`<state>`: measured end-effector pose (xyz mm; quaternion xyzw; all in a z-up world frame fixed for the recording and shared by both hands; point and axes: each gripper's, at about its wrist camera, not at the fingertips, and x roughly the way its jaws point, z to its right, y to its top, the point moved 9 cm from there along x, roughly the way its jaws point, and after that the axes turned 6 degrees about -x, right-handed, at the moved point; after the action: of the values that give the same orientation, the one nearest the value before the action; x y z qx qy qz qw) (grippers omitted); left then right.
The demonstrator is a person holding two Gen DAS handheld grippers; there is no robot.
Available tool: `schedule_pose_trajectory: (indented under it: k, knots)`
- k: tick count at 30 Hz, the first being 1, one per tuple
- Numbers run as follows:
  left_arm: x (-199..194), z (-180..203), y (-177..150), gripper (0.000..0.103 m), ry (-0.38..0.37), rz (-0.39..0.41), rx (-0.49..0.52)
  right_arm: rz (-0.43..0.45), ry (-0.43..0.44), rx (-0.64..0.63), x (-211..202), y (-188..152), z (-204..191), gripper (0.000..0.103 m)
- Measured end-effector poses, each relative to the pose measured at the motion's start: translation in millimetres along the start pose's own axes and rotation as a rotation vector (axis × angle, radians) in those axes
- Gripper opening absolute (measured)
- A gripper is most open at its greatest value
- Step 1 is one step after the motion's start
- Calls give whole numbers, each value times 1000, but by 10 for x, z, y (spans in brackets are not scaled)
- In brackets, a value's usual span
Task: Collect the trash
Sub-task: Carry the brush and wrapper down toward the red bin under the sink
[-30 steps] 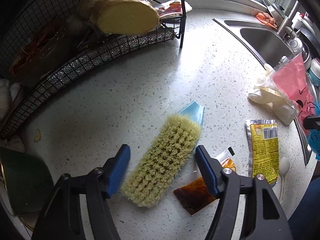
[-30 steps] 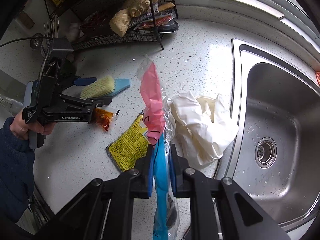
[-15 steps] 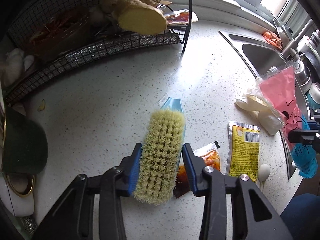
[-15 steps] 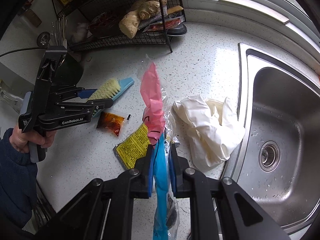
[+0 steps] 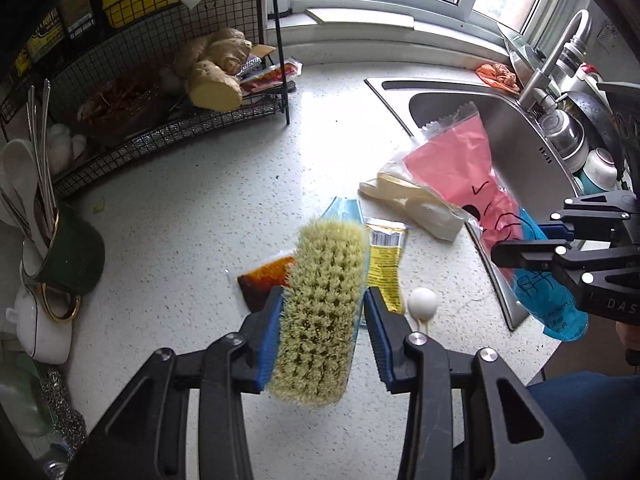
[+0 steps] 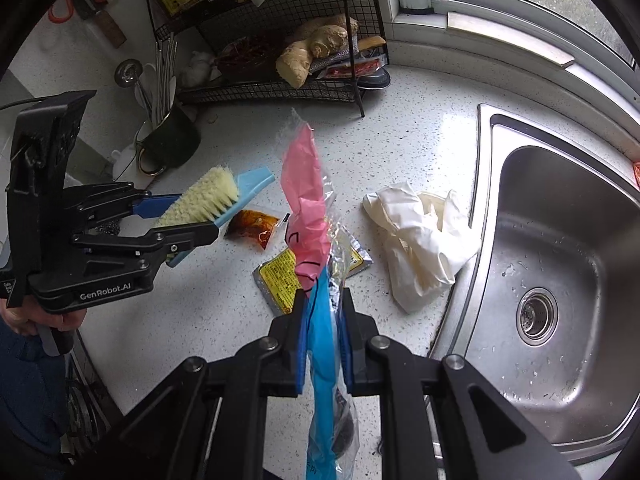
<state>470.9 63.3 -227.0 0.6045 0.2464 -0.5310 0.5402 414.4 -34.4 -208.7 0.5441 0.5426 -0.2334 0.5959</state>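
Note:
My left gripper [image 5: 322, 332] is shut on a blue scrub brush [image 5: 324, 300] with pale bristles and holds it above the counter; it also shows in the right wrist view [image 6: 208, 204]. My right gripper [image 6: 323, 312] is shut on a pink and blue plastic bag [image 6: 308, 208], seen at the right of the left wrist view [image 5: 472, 184]. On the counter lie a red sauce packet [image 6: 254, 230], a yellow wrapper [image 6: 280, 280], a white plastic spoon [image 5: 422, 304] and crumpled white gloves [image 6: 416, 236].
A steel sink [image 6: 560, 264] with its faucet [image 5: 556, 56] is at the right. A black wire rack [image 6: 280, 88] with ginger [image 5: 214, 76] stands at the back. A dark utensil cup [image 5: 70, 248] and a white pot [image 5: 44, 328] sit at the left.
My left gripper closed on the brush and lifted it off the counter. The right gripper kept hold of the bag and drew back slightly.

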Motion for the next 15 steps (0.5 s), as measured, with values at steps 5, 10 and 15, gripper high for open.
schedule_pose_trajectory:
  k: [5,10,15]
  knots:
    - [-236,329,-221,37,5,17,-1,14,4,-13,-175,-241,-27,13]
    - [-357,668,-458,37,15,16,-28,29,23,-52,-350,-565,-80,12]
    - [-499,1064,-678,37,40,31,-14,52,37,-68,-533,-900,-98,12]
